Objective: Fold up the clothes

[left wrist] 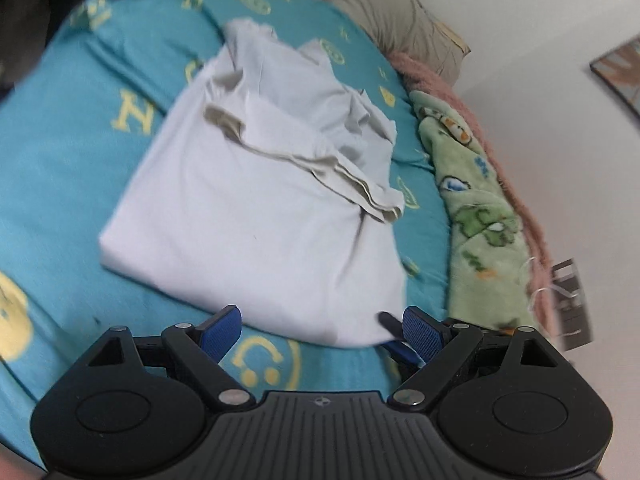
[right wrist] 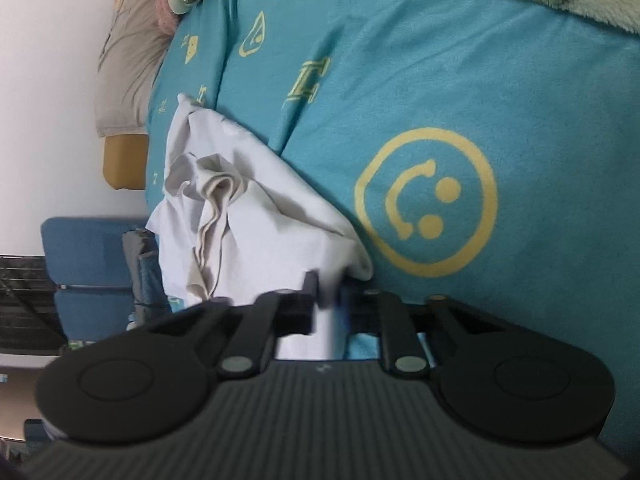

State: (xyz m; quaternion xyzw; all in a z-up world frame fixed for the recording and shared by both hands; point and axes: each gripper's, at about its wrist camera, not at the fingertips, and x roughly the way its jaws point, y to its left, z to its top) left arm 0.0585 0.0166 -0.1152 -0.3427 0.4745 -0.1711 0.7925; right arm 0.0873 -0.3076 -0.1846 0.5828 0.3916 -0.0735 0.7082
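Note:
A pale grey-white garment (left wrist: pixel 256 200) lies partly folded on the teal bedspread (left wrist: pixel 72 168), with beige hems bunched across its upper half. My left gripper (left wrist: pixel 322 330) is open just short of the garment's near edge, blue pads wide apart and empty. In the right wrist view the same garment (right wrist: pixel 248 216) is lifted and crumpled. My right gripper (right wrist: pixel 328 292) is shut on its near corner, with cloth pinched between the fingers. The other gripper shows beside my left one, at the garment's right corner.
A green cartoon-print blanket (left wrist: pixel 480 216) and a pink one (left wrist: pixel 436 76) lie along the bed's right side by the white wall. A beige pillow (left wrist: pixel 404 16) sits at the head. In the right wrist view a blue chair (right wrist: pixel 88 276) stands beside the bed.

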